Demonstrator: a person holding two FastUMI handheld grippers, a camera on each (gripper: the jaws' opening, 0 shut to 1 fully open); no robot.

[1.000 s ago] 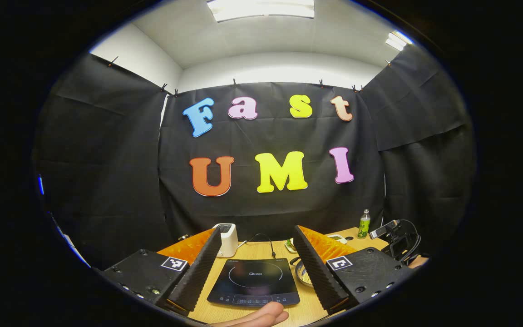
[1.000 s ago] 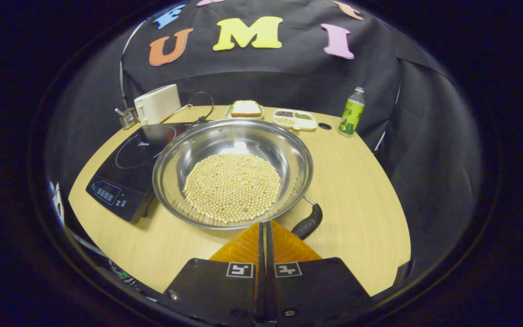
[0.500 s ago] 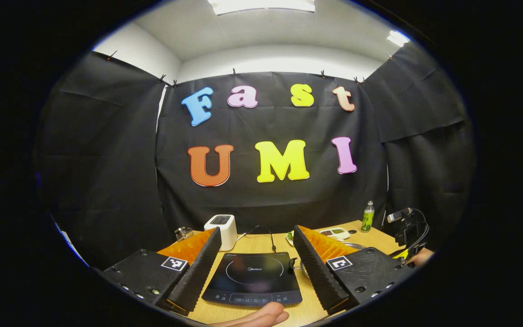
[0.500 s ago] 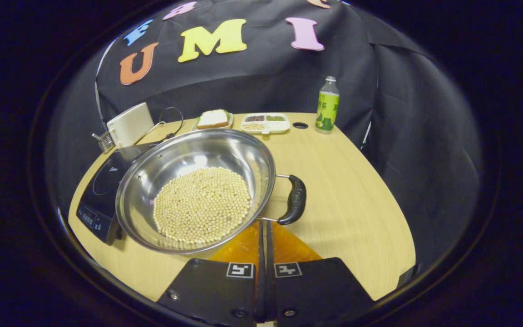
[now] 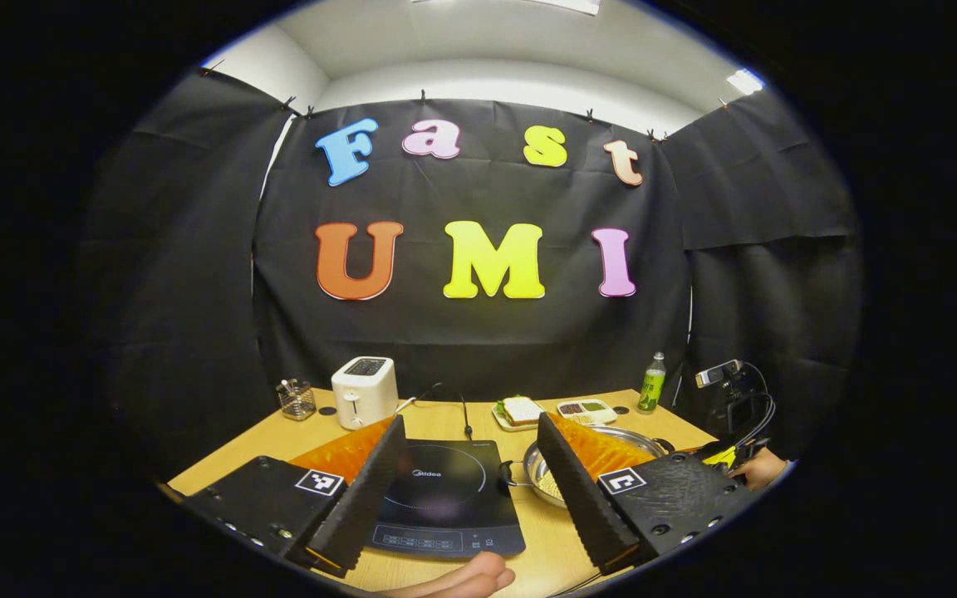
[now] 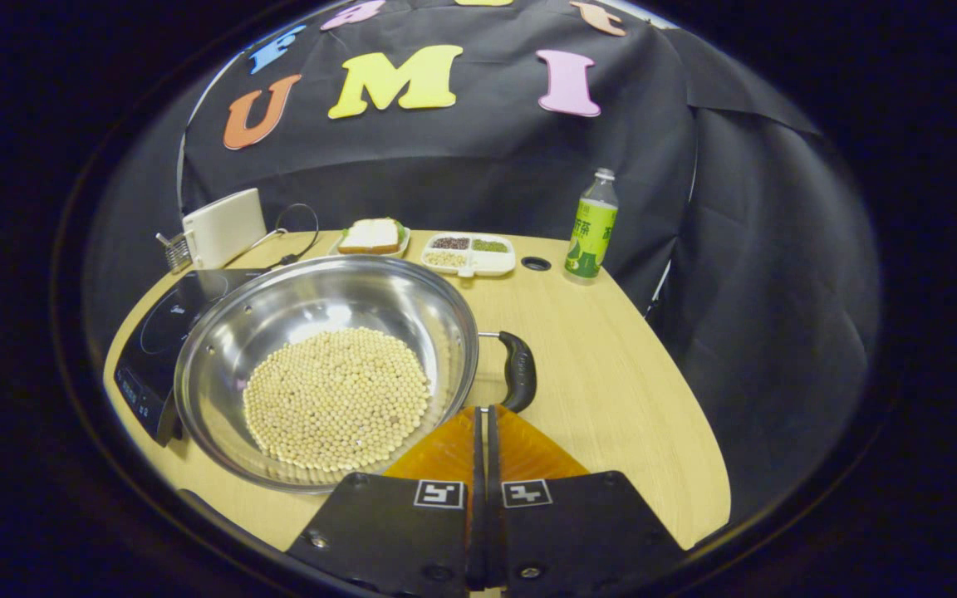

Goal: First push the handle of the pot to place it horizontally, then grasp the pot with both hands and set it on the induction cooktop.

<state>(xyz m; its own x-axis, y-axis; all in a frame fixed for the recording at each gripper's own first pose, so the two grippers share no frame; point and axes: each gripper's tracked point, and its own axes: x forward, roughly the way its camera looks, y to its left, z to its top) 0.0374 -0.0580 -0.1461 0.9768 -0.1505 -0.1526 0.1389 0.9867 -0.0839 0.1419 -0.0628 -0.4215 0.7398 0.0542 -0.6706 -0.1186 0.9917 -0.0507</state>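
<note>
Pot handle pushed round to the side; two-handed grasp not yet begun.

In the right gripper view the right gripper (image 6: 483, 415) has its fingers pressed together with nothing between them, tips just below the black handle (image 6: 519, 371) of the pot (image 6: 325, 365). A second ago that handle sat low and slanted by the fingertips; now it stands out to the pot's right, so the push looks done or nearly so. The pot, holding pale beans (image 6: 337, 399), rests on the wooden table (image 6: 611, 390), its left rim touching or overlapping the induction cooktop (image 6: 154, 332). In the left gripper view the left gripper (image 5: 470, 473) hangs wide open and empty above the cooktop (image 5: 445, 490), which has come further into view as the camera tips down. The opposite handle (image 5: 512, 473) shows by its right finger. My read: next comes a grip on each handle, then the lift.
</note>
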